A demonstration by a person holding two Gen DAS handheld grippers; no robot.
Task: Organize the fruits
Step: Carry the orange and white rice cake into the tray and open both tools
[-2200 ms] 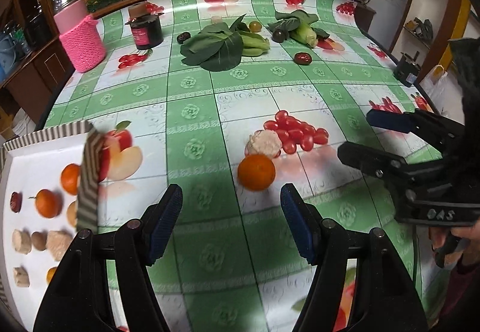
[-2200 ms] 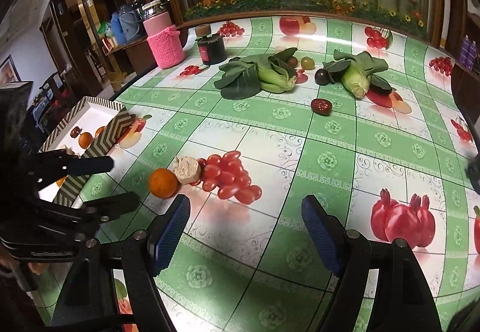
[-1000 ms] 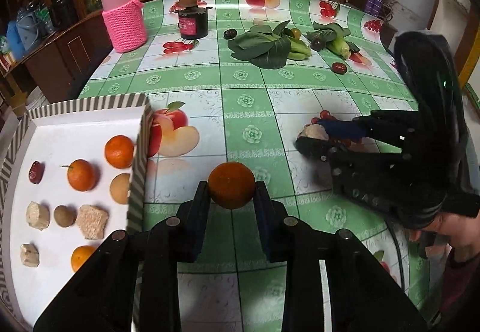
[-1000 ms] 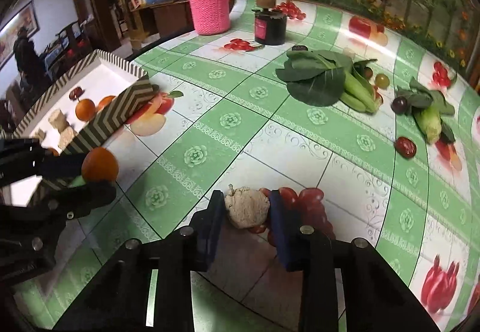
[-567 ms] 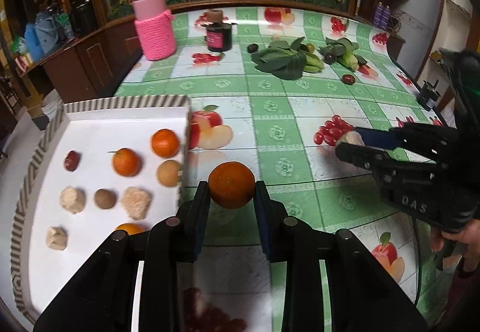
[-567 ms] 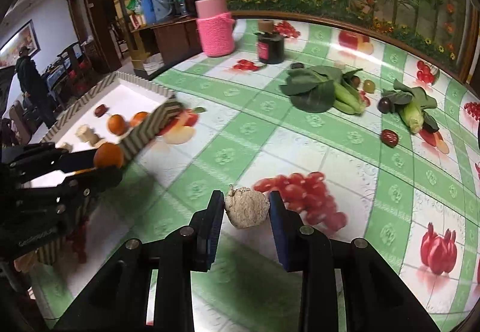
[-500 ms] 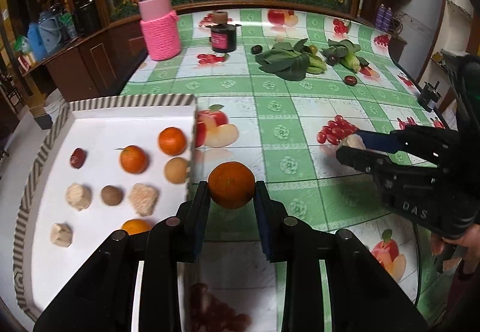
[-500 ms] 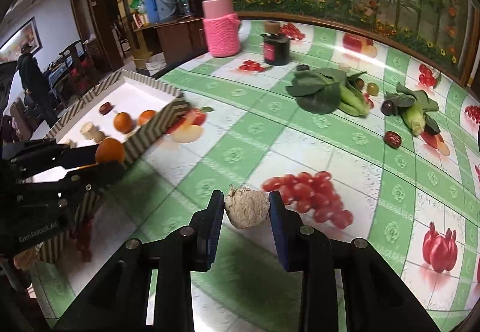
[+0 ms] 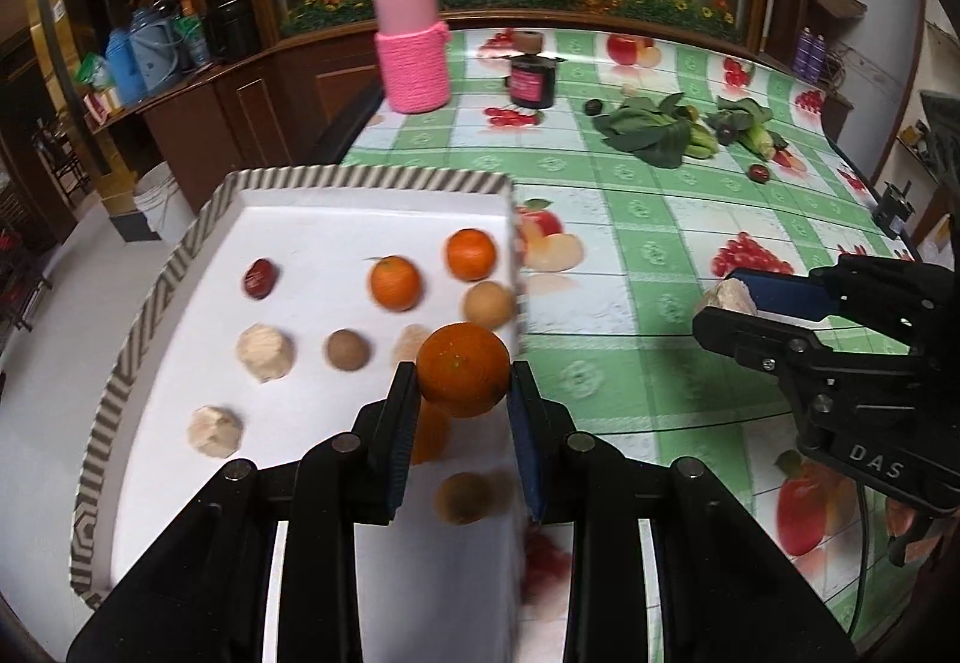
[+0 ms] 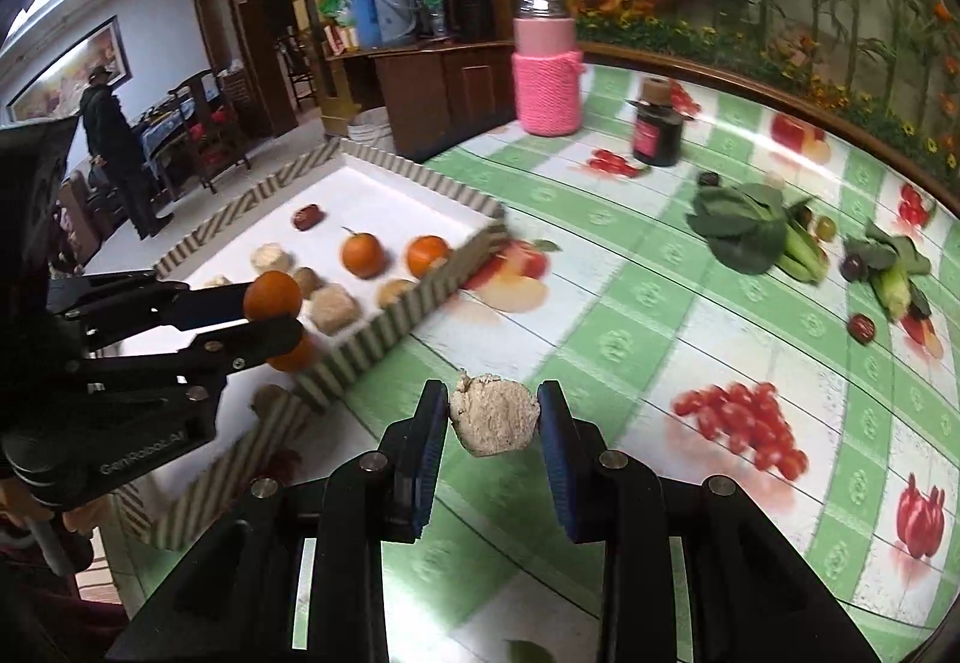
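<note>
We hold an orange (image 9: pixel 463 369) clenched in our left tongs (image 9: pixel 462 411), above the tray's (image 9: pixel 150 297) right edge. Our right tongs (image 10: pixel 493 423) grip a pale lump (image 10: pixel 493 414) over the desk (image 10: pixel 630 303), just right of the tray, where more oranges and lumps lie.

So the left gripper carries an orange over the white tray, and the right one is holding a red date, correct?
Not quite. The right gripper holds a pale beige lumpy chunk, not a red date, as the right wrist view shows. The left gripper does carry the round orange over the white striped-rim tray.
</note>
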